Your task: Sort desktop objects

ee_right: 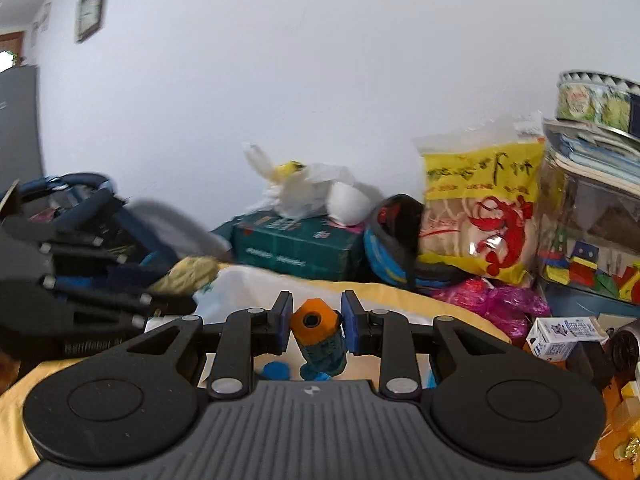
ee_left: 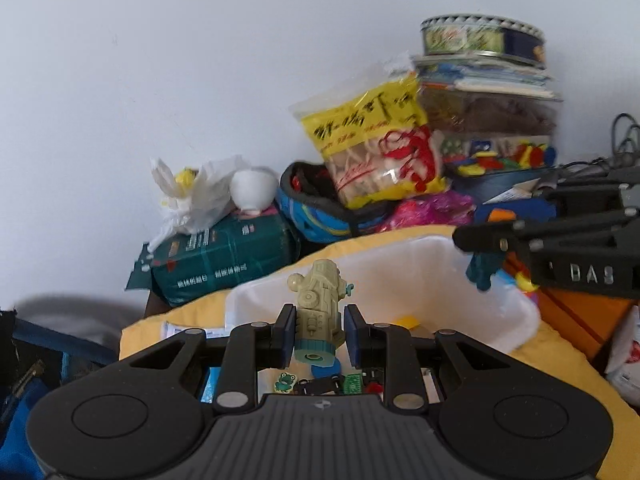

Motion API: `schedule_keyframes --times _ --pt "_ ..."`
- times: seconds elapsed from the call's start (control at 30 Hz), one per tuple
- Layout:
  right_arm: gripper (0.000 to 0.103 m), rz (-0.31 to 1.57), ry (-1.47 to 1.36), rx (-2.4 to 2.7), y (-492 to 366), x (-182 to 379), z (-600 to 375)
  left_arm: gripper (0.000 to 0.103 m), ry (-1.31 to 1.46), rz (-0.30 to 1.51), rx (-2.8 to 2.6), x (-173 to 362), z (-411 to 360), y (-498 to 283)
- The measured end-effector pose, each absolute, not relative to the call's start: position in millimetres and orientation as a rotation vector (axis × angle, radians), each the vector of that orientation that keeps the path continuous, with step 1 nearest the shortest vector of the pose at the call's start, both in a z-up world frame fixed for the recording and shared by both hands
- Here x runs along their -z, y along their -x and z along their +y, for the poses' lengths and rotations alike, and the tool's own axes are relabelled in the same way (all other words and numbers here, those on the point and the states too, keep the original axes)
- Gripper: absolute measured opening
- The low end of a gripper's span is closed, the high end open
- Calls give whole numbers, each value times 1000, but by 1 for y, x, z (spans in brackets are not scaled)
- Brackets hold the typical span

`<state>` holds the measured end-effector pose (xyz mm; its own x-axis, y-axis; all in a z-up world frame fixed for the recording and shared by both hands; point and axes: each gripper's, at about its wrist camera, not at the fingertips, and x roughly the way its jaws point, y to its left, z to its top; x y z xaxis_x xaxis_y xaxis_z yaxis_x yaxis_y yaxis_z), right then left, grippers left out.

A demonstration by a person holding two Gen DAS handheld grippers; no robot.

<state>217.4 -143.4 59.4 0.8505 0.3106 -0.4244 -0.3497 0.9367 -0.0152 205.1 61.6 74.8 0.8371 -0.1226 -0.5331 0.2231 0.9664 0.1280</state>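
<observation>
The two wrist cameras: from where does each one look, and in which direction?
Left wrist: sits behind the left gripper, facing the wall; its fingers hold a pale green toy robot above a white plastic tub; the right gripper enters at right.
Right wrist: sits behind the right gripper, facing the wall; it holds an orange-and-teal toy.
Shared: yellow shrimp-printed snack bag.

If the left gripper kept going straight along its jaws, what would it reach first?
Probably the white bin just ahead; its beige toy robot would arrive over the bin's opening. Past that sits the green carton. Depth is hard to judge through the fisheye.
</observation>
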Motion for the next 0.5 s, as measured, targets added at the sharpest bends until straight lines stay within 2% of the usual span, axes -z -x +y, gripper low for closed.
schedule_keyframes --times 0.33,0.43,0.5 --pt "31 539 63 -312 -222 -28 -142 36 -180 615 214 -48 58 -206" --pt "32 502 49 -322 -205 -37 -148 46 -161 582 220 -56 59 -189" --pt "40 466 49 -337 -189 -43 -152 53 -130 561 231 -62 58 -170"
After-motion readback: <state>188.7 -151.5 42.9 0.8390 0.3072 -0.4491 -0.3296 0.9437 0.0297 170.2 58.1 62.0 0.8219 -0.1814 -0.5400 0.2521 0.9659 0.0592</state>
